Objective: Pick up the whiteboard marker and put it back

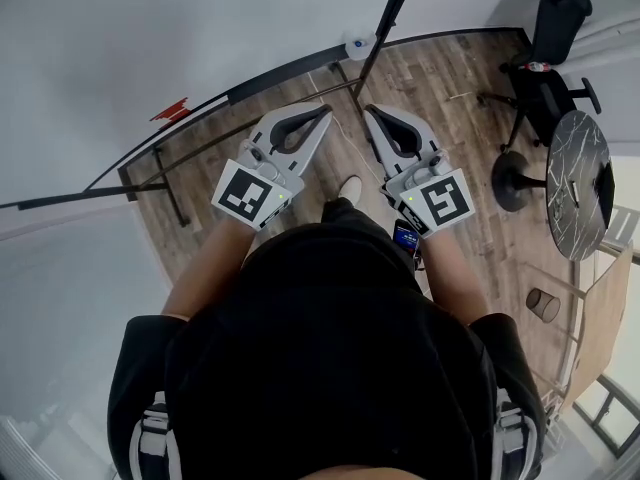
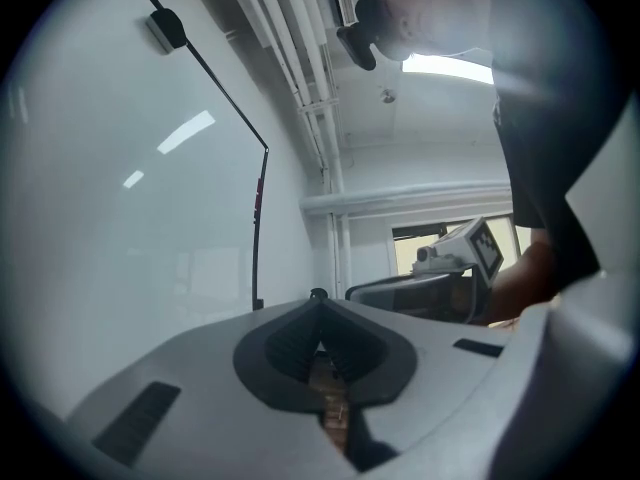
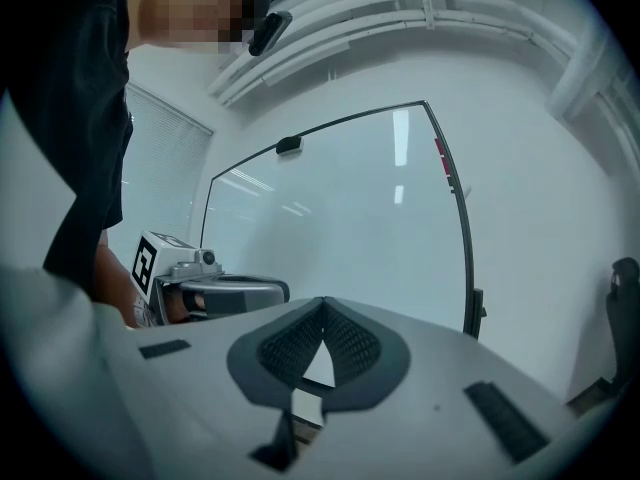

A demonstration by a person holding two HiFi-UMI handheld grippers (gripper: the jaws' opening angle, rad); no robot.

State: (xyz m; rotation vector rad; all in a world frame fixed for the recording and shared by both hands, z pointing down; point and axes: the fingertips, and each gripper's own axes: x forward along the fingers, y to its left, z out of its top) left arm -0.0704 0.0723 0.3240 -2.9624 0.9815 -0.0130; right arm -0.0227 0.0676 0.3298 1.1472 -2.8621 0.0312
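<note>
Both grippers are held side by side at waist height, pointing level at a large whiteboard (image 1: pixel 150 38). My left gripper (image 1: pixel 325 111) is shut, its fingertips touching with nothing between them, as the left gripper view confirms (image 2: pixel 318 296). My right gripper (image 1: pixel 370 111) is shut and empty too, its tips meeting in the right gripper view (image 3: pixel 323 301). A small red object (image 1: pixel 172 111) sits at the whiteboard's edge, also seen on the frame (image 3: pixel 441 153). I cannot tell whether it is the marker. Neither gripper touches the board.
The whiteboard's black stand legs (image 1: pixel 170 193) rest on a wooden floor (image 1: pixel 460 118). A black pole (image 1: pixel 385 23) rises ahead between the grippers. At the right stand an office chair (image 1: pixel 545 78) and a round marble table (image 1: pixel 578 183).
</note>
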